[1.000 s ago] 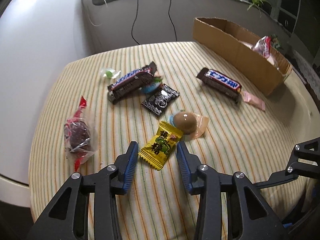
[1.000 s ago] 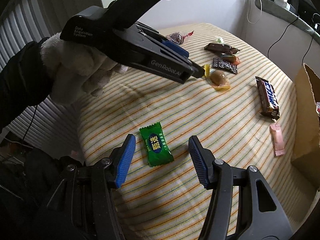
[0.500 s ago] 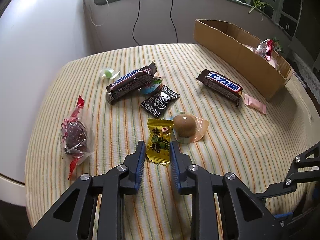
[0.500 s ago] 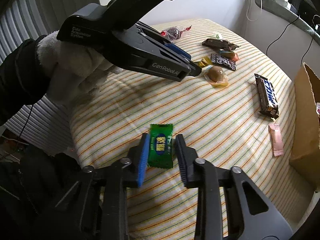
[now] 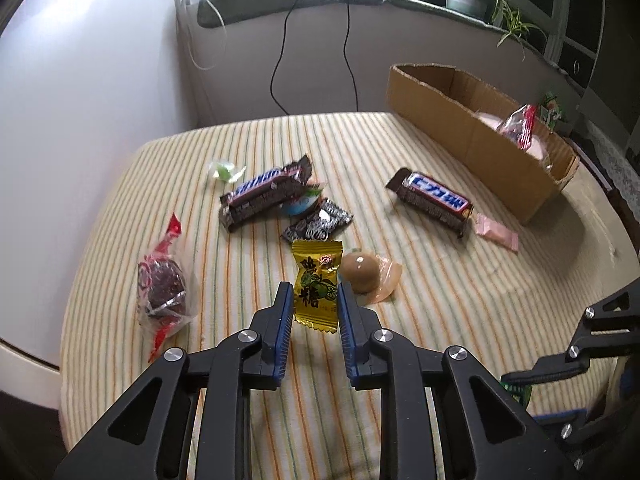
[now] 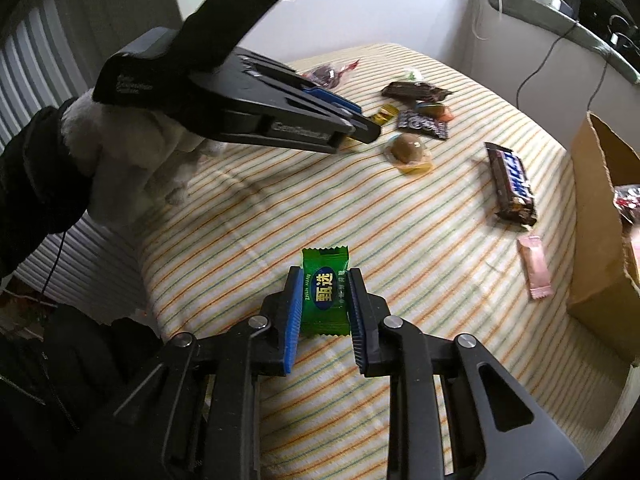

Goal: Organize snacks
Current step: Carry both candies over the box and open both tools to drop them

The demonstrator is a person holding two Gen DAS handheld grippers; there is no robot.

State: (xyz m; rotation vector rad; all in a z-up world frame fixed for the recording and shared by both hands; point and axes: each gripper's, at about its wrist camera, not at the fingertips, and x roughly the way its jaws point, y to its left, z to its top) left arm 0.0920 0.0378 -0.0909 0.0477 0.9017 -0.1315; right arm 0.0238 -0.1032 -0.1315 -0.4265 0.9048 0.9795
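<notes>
My left gripper (image 5: 314, 294) is shut on a yellow wrapped candy (image 5: 316, 284), held just above the striped tablecloth (image 5: 260, 136). A green wrapped candy (image 6: 325, 294) sits clamped between the blue pads of my right gripper (image 6: 324, 280). In the right wrist view the left gripper (image 6: 360, 130) reaches in from the upper left, held by a gloved hand (image 6: 120, 160), with the yellow candy (image 6: 384, 114) at its tip. A cardboard box (image 5: 480, 136) at the far right holds a few snacks.
Loose on the cloth lie two chocolate bars (image 5: 266, 196) (image 5: 434, 200), a black packet (image 5: 318, 226), a brown jelly cup (image 5: 366, 274), a pink sachet (image 5: 496, 234), a red-tied cellophane sweet (image 5: 162, 284) and a small green sweet (image 5: 224, 170). Cables hang against the back wall.
Both grippers closed from wide open onto their candies, the left on the yellow one, the right on the green one. Each candy now stands upright between the pads and is lifted slightly.
</notes>
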